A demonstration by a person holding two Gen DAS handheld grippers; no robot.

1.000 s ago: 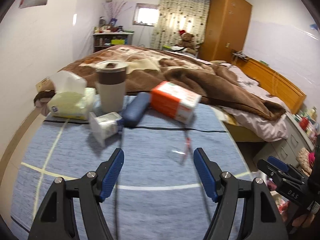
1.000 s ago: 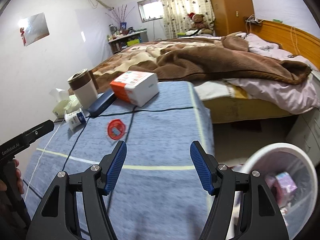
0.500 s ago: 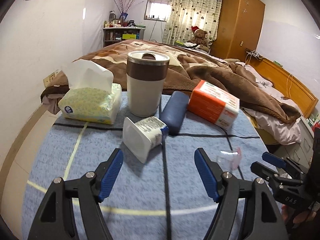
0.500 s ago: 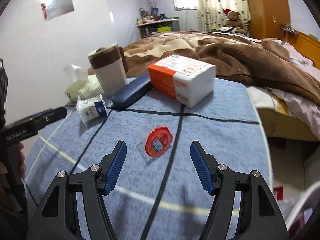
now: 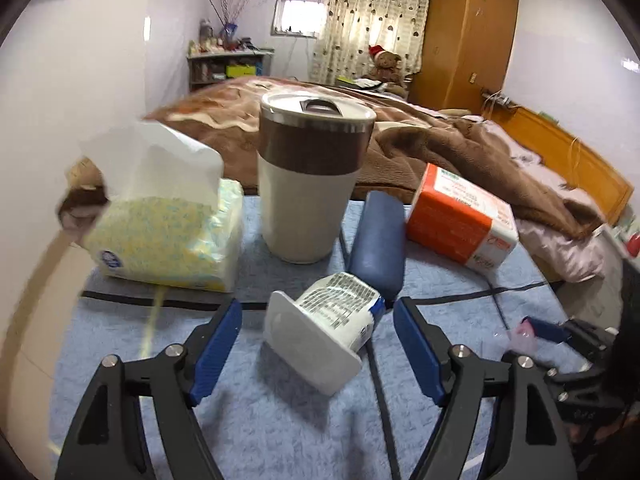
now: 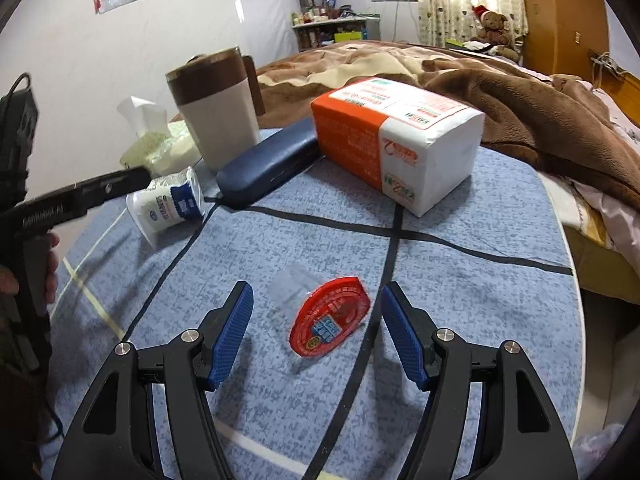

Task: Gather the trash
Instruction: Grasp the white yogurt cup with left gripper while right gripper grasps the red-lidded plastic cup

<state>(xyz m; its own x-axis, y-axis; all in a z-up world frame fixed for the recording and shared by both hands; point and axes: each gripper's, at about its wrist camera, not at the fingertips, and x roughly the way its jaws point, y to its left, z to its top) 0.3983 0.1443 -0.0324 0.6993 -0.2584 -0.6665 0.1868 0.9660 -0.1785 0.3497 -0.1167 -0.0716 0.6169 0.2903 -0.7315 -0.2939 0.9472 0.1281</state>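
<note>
Yogurt cup point(image 5: 324, 336) lies between wide left gripper point(image 5: 318, 336); red-lidded cup point(image 6: 326, 326) between wide right gripper point(image 6: 316, 328).

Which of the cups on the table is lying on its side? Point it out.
The small white yogurt cup, tipped over between the open left gripper fingers. The brown-banded tumbler behind it stands upright; the clear red-lidded jelly cup is tilted.

Only "GenRobot.AI", faint along the left gripper point(image 6: 136, 178) handle, reads; print on the yogurt cup point(image 5: 332, 320) and napkin pack point(image 6: 396, 140) stays illegible.
</note>
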